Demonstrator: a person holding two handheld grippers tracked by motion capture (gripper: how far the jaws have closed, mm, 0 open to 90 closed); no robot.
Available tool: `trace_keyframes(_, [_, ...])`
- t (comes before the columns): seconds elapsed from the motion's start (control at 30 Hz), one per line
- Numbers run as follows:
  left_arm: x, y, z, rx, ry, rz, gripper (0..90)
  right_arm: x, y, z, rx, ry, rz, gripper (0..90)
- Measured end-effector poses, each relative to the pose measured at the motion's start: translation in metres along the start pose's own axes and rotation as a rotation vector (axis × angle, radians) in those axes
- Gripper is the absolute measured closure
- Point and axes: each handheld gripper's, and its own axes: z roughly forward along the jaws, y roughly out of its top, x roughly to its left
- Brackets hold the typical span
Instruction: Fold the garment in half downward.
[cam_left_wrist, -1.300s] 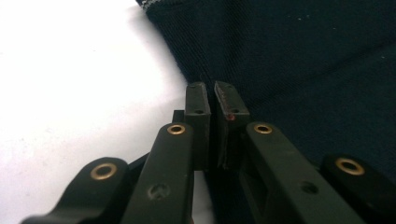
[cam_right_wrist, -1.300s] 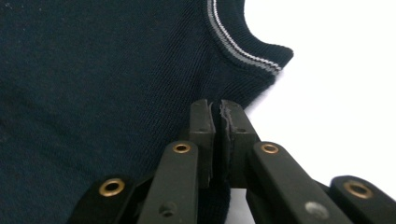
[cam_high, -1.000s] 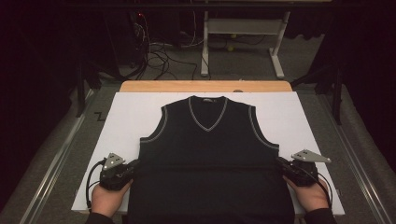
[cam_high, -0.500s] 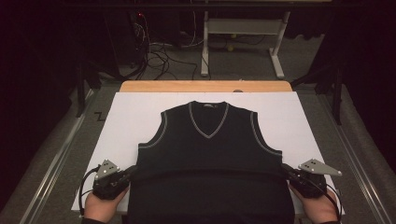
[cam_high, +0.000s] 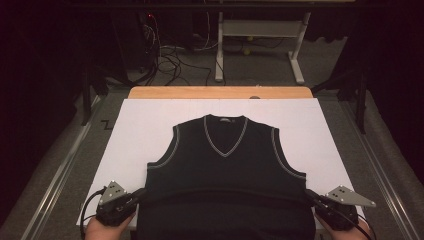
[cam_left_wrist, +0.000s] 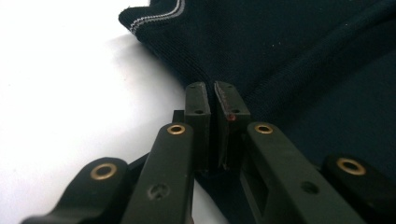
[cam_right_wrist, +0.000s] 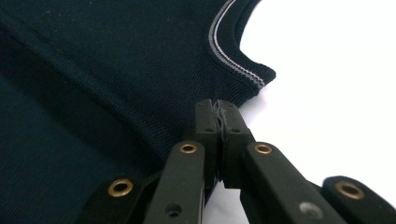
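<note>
Our left gripper (cam_high: 136, 195) pinches the dark vest (cam_high: 225, 170) at its left side edge; the vest lies on the white sheet (cam_high: 140, 125), its hem cut off below. Our right gripper (cam_high: 311, 196) clamps the opposite edge, fabric hiding its tips.

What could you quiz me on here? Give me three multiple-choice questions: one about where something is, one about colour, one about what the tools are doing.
1. Where does the vest lie?
A. on the white sheet
B. on the floor
C. over a chair

2. What colour is the trim on the vest's neck and armholes?
A. red
B. pale grey
C. yellow

3. What are the left tool and the right tool doing?
A. both hanging open above the vest
B. one open, one shut
C. both shut on the vest's side edges

Answers: 1 A, the vest is spread flat on the sheet; 2 B, pale stripes edge the V-neck; 3 C, both pairs of jaws are pressed together on the fabric.
</note>
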Motion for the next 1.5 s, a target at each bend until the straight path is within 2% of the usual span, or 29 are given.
trace_keyframes(0.23, [-0.003, -0.006, -0.005, 0.015, -0.012, 0.013, 80.3, 0.004, -0.010, -0.010, 0.007, 0.008, -0.004, 88.7])
trace_keyframes(0.5, [-0.005, -0.010, -0.005, 0.036, -0.019, 0.022, 80.0, 0.005, -0.014, -0.013, 0.013, 0.015, -0.006, 88.6])
trace_keyframes(0.63, [-0.003, -0.011, -0.003, 0.032, -0.024, 0.005, 76.9, 0.005, -0.014, -0.011, 0.018, 0.018, -0.009, 87.6])
trace_keyframes(0.67, [-0.001, -0.010, -0.002, 0.019, -0.032, -0.004, 69.9, 0.006, -0.014, -0.010, 0.017, 0.024, -0.008, 80.5])
trace_keyframes(0.7, [-0.001, -0.010, -0.002, 0.019, -0.032, -0.004, 65.1, 0.006, -0.014, -0.010, 0.017, 0.024, -0.008, 80.5])
trace_keyframes(0.73, [0.001, -0.009, -0.002, 0.018, -0.022, -0.017, 65.1, 0.005, -0.014, -0.009, 0.018, 0.026, -0.004, 77.7])
trace_keyframes(0.77, [0.004, -0.008, 0.000, 0.018, -0.009, -0.038, 55.3, 0.003, -0.013, -0.008, 0.008, 0.034, 0.023, 70.0])
trace_keyframes(0.8, [0.008, -0.006, 0.002, 0.002, -0.016, -0.058, 52.8, 0.002, -0.013, -0.007, 0.001, 0.036, 0.030, 66.4])
trace_keyframes(0.83, [0.008, -0.006, 0.002, 0.002, -0.016, -0.058, 50.0, 0.002, -0.013, -0.007, 0.001, 0.036, 0.030, 66.4])
trace_keyframes(0.87, [0.011, -0.004, 0.005, -0.010, -0.015, -0.070, 48.3, -0.001, -0.012, -0.006, -0.016, 0.036, 0.058, 58.3])
trace_keyframes(1.07, [0.016, 0.002, 0.012, -0.054, -0.017, -0.058, 42.7, -0.005, -0.003, 0.006, -0.058, 0.026, 0.076, 45.3])
trace_keyframes(1.17, [0.019, 0.005, 0.016, -0.069, -0.025, -0.070, 38.7, -0.009, 0.004, 0.017, -0.081, 0.024, 0.076, 38.2])
trace_keyframes(1.27, [0.027, 0.011, 0.021, -0.106, -0.039, -0.085, 35.6, -0.014, 0.012, 0.023, -0.116, 0.011, 0.090, 32.1])
trace_keyframes(1.4, [0.030, 0.018, 0.025, -0.131, -0.026, -0.059, 34.1, -0.020, 0.021, 0.033, -0.145, -0.001, 0.103, 21.0])
trace_keyframes(1.5, [0.034, 0.025, 0.030, -0.147, -0.017, -0.065, 27.0, -0.021, 0.027, 0.043, -0.145, -0.002, 0.106, 15.1])
